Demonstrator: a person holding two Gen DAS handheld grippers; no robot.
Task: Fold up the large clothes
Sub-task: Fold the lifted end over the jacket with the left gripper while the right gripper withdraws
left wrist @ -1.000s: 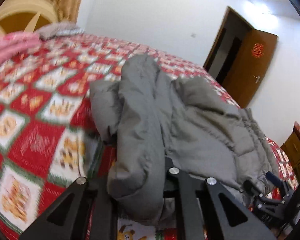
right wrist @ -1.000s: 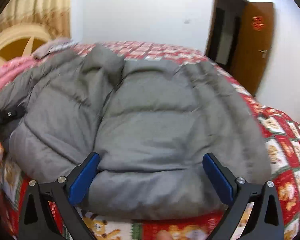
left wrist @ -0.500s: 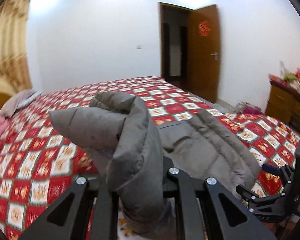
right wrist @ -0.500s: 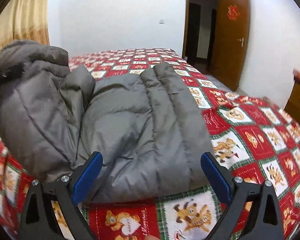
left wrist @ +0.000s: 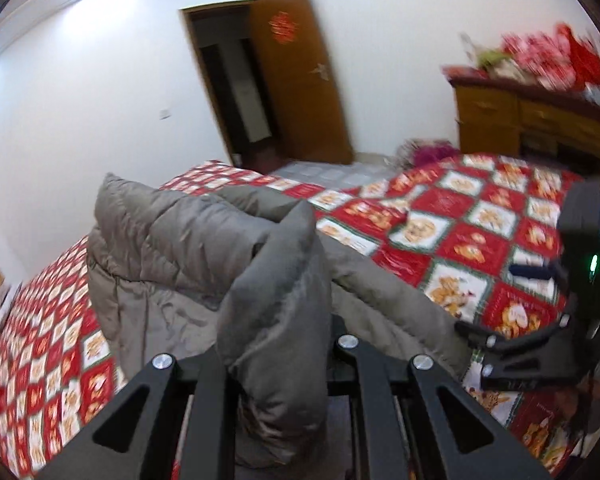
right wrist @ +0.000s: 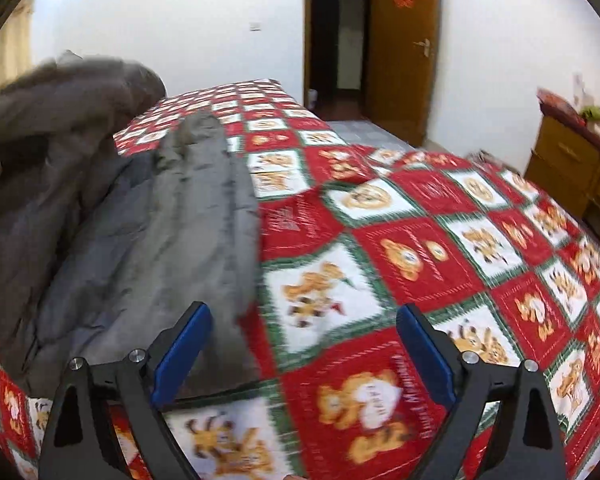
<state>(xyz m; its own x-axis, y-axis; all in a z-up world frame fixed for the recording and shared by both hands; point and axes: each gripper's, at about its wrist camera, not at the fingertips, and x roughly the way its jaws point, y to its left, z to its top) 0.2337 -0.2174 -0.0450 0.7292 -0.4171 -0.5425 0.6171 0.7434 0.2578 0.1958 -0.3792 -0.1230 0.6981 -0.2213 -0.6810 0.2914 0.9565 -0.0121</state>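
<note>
A grey puffer jacket (left wrist: pixel 180 264) lies on a bed with a red patterned quilt (left wrist: pixel 452 232). My left gripper (left wrist: pixel 278 344) is shut on a thick fold of the jacket and holds it raised above the rest of the garment. In the right wrist view the jacket (right wrist: pixel 148 240) lies at the left, its lifted part bunched at the upper left. My right gripper (right wrist: pixel 304 348) is open and empty, low over the quilt (right wrist: pixel 420 240) beside the jacket's right edge. It also shows at the right edge of the left wrist view (left wrist: pixel 540 320).
An open wooden door (right wrist: pixel 404 48) and dark doorway stand at the far wall. A wooden dresser (left wrist: pixel 528 120) with red items on top stands at the right. Tiled floor lies between bed and door.
My left gripper has swung right with the jacket fold, lifting it over the garment. My right gripper has moved right, off the jacket and over the quilt, still open.
</note>
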